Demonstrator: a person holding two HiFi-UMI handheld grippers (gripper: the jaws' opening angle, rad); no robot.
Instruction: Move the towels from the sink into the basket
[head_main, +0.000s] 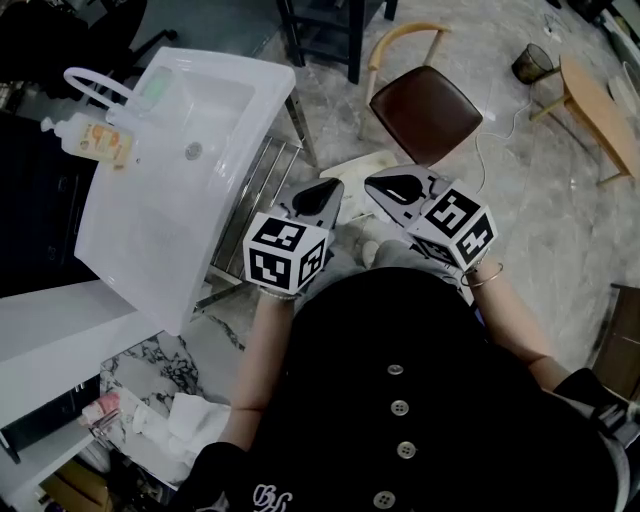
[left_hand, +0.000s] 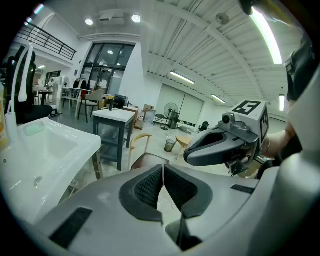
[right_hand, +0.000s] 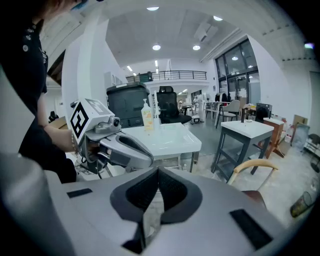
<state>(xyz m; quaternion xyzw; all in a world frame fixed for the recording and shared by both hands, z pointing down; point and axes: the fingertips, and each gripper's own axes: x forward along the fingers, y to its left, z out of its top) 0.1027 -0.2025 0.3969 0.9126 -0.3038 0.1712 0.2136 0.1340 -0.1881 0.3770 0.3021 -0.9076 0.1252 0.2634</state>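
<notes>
Grey stone floor (head_main: 520, 200) lies under the left gripper (head_main: 322, 192) and right gripper (head_main: 396, 186), side by side with both claws pressed together and empty, the white sink (head_main: 230, 130) just left of them, a brown chair (head_main: 425, 110) beyond.

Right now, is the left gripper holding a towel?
No, the left gripper has its fingers closed together with nothing between them.
</notes>
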